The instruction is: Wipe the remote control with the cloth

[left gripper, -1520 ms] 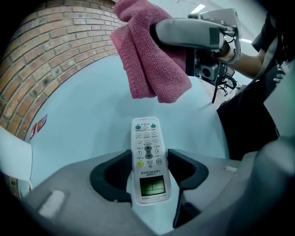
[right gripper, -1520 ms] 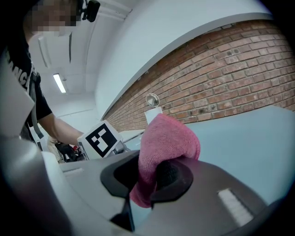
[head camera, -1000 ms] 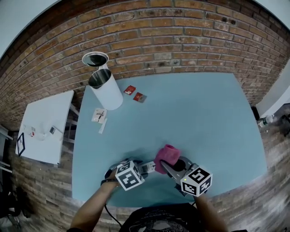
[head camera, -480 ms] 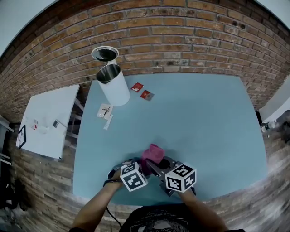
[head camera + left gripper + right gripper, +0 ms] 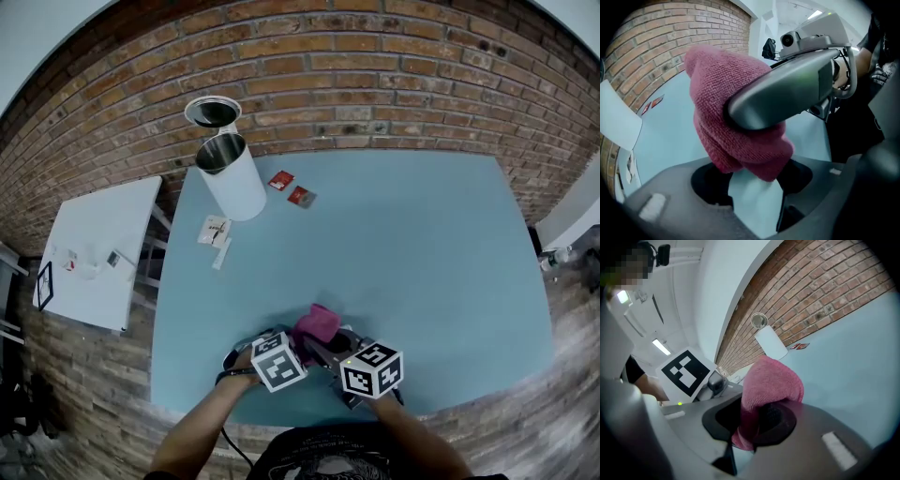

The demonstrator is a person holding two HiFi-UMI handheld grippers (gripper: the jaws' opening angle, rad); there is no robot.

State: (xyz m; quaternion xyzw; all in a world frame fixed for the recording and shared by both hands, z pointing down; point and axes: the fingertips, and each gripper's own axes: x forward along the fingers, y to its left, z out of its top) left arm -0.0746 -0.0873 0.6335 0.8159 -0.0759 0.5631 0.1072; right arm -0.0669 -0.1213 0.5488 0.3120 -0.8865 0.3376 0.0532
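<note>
Wiping looks under way, with no sign it is finished. At the bench's (image 5: 422, 244) 6 o'clock edge, the right hand-held gripper (image 5: 757, 423) pinches the pink cloth (image 5: 772, 380). The cloth is pressed over the pale remote control (image 5: 751, 206), which is clamped in the left hand-held gripper (image 5: 754, 182).

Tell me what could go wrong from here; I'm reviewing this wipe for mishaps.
The cloth hides most of the remote control in the left claw, so missed spots may go unseen.
The right claw pinches only a fold of the cloth; hard rubbing might pull it free.
Both work near the table's front edge, so a dropped remote control could fall off.
</note>
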